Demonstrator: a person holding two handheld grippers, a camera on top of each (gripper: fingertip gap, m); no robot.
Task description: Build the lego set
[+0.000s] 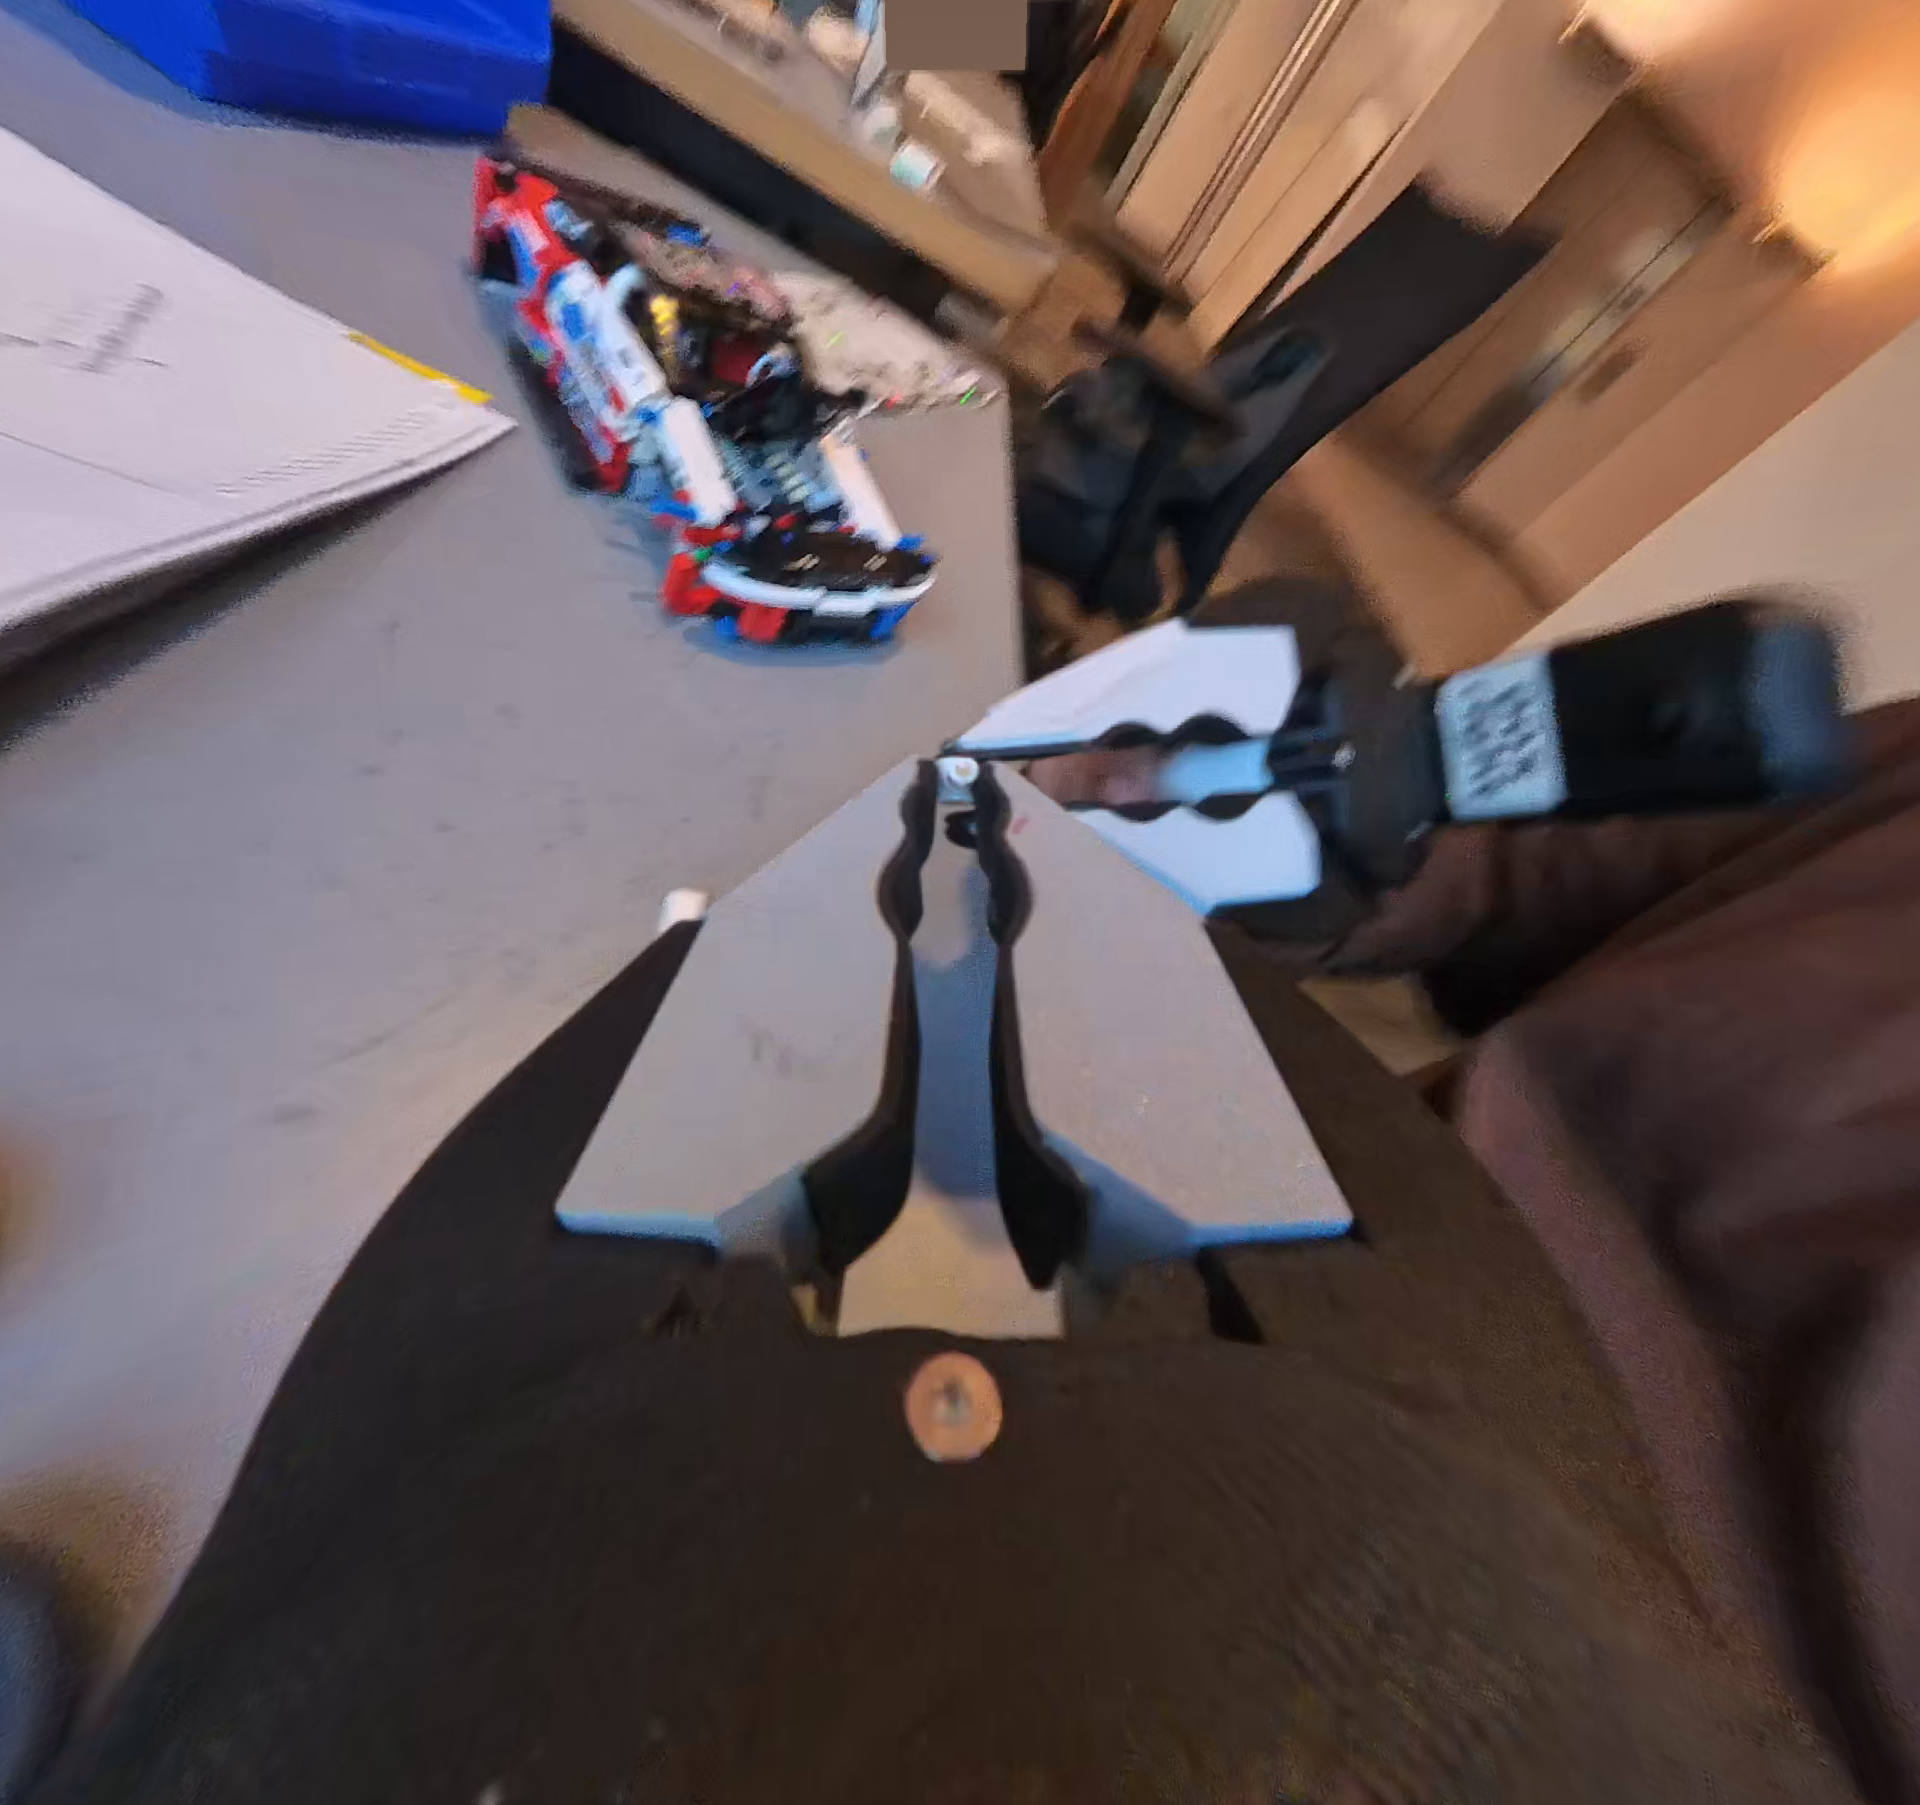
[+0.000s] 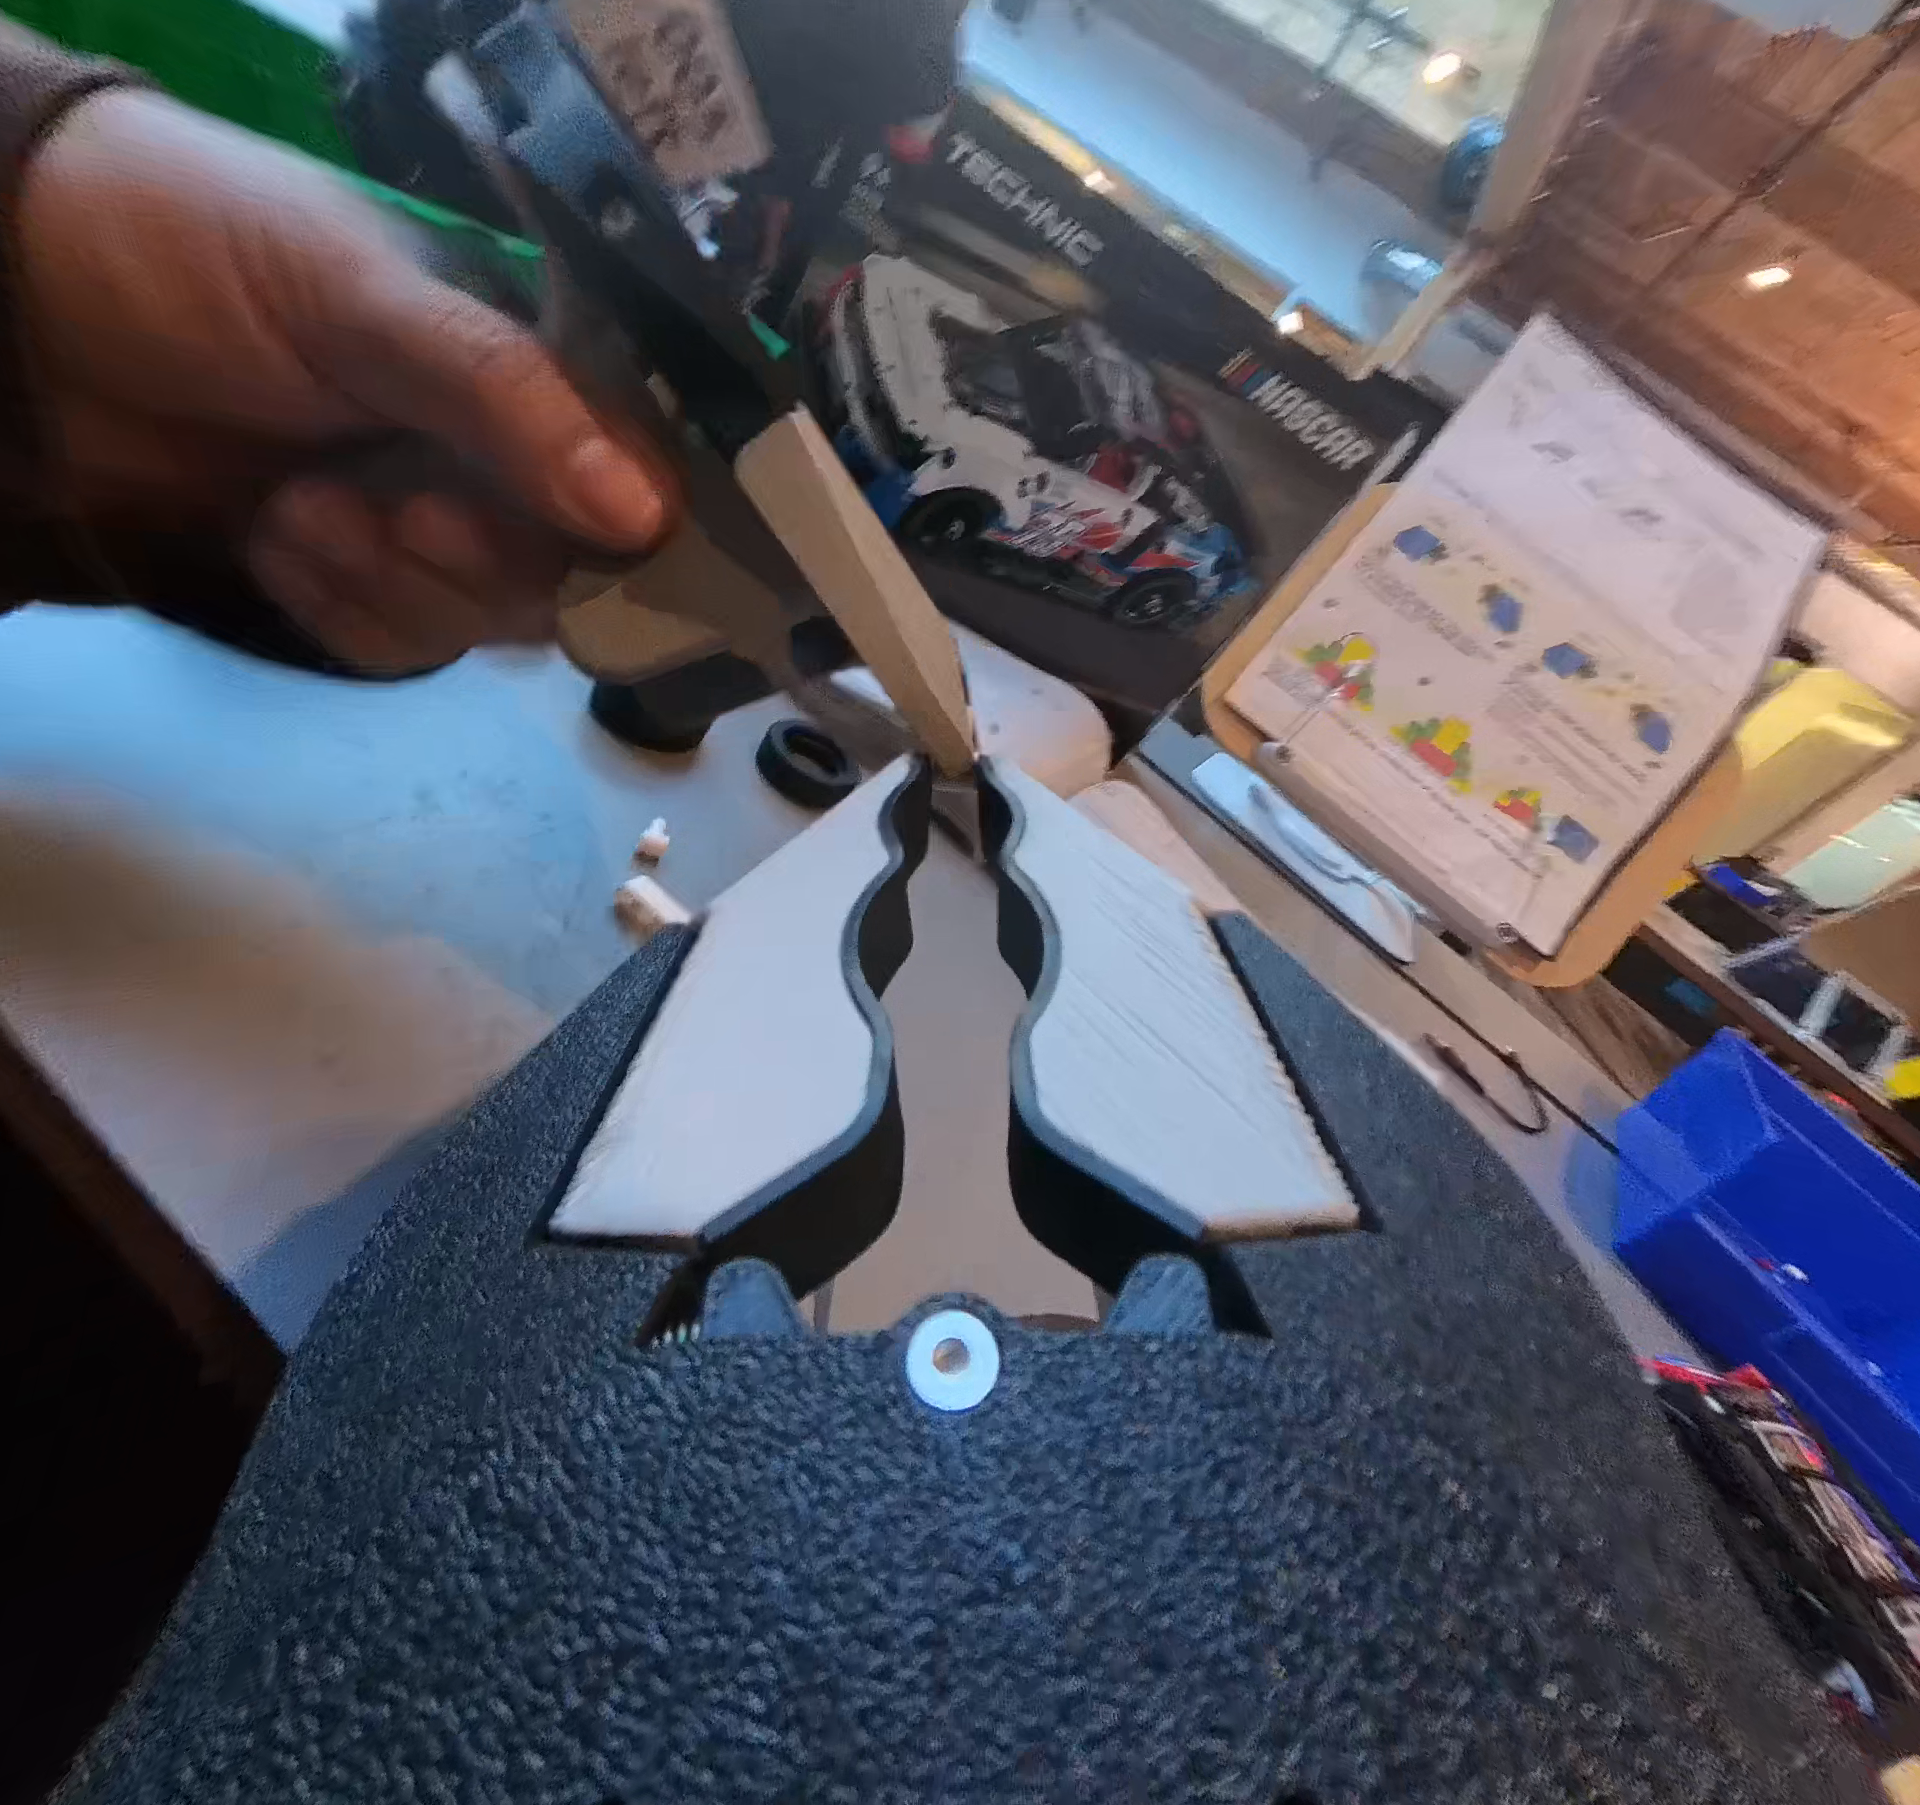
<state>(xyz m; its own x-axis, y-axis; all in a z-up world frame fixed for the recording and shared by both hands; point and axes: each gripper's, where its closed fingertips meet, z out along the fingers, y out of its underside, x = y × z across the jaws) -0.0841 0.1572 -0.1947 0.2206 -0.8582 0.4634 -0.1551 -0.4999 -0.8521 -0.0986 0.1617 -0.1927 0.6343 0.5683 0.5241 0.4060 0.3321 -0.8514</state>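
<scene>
My left gripper (image 1: pixel 954 781) is shut on a small white lego piece (image 1: pixel 958 771) at its fingertips, held above the grey table (image 1: pixel 416 924). My right gripper (image 2: pixel 952 787) meets it tip to tip from the right and also shows in the left wrist view (image 1: pixel 1039 768). Its jaws are nearly closed on a small dark piece (image 2: pixel 954 825), mostly hidden. A hand (image 2: pixel 312 405) holds the left gripper (image 2: pixel 951 758). The part-built red, white and blue lego car (image 1: pixel 686 425) lies farther back on the table.
A black tyre (image 2: pixel 805 763) and two small white pieces (image 2: pixel 644 898) lie on the table. The lego box (image 2: pixel 1091 384) and an instruction booklet on a wooden stand (image 2: pixel 1527 633) stand behind. Blue bins (image 2: pixel 1766 1236) are at the right. Paper sheets (image 1: pixel 187 446) lie at left. Less than 4 cm separates the two grippers' tips.
</scene>
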